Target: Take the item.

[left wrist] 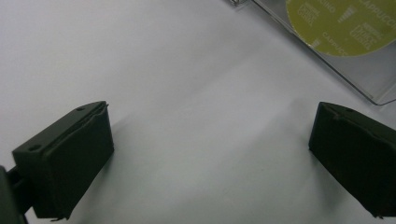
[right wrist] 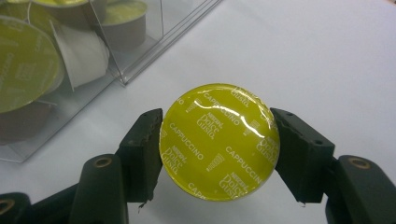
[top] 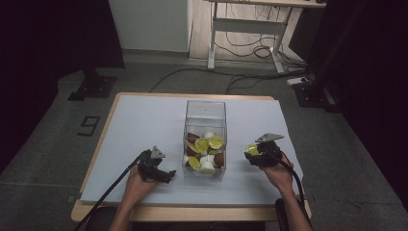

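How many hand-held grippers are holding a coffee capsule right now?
1. The right hand-held gripper is clamped on a yellow-lidded capsule beside the clear box. The left hand-held gripper is open over the bare table.

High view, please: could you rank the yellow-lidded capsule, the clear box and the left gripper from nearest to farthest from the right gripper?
1. The yellow-lidded capsule, clamped between the right gripper's own jaws.
2. The clear box, mid-table, on that gripper's left.
3. The left gripper, beyond the box, at the table's left front.
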A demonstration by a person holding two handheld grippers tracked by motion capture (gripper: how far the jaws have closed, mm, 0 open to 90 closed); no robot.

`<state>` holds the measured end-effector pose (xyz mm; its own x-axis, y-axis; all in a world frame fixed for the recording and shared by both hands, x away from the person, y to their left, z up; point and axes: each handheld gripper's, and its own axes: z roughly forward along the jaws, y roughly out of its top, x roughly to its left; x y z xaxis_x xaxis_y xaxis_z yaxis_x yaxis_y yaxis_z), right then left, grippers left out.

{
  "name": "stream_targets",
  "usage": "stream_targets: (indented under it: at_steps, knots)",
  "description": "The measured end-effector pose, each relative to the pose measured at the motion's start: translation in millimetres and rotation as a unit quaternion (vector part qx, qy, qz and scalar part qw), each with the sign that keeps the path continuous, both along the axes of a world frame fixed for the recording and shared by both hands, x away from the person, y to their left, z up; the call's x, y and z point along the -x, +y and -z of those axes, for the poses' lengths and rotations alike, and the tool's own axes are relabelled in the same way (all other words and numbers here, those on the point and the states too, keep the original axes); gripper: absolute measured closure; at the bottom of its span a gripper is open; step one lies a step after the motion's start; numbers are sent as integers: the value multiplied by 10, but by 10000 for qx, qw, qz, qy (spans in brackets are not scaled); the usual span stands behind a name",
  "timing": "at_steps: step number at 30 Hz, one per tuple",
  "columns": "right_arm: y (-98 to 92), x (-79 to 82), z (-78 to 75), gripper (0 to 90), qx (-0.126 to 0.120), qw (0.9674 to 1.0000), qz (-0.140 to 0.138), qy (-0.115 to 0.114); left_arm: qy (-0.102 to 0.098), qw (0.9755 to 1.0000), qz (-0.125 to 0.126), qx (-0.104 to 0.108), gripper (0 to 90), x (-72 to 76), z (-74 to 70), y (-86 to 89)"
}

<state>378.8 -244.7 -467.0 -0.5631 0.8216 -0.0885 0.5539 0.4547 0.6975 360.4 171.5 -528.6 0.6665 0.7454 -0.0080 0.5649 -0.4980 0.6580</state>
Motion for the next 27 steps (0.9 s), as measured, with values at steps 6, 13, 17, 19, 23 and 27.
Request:
stream_targets:
  at_steps: [6,13,17,19,23,27]
  knots:
    - [-2,-10,60,381,35,10000,-22,22,-1,10000,-1,0,0,0,0,0]
    - [-3,-27,135,381,28,9999,-83,98,-1,10000,-1,1,0,0,0,0]
    - [7,-44,172,381,135,9998,-101,126,-3,10000,-6,11,0,1,1,-1]
    - [6,-61,207,380,241,9995,-95,166,-4,10000,-4,7,0,0,1,-1]
    - [1,-77,249,380,274,9992,-92,284,-3,10000,-5,7,0,0,1,-1]
    - [3,-93,287,380,331,9988,-84,361,-3,10000,-4,5,0,0,1,-1]
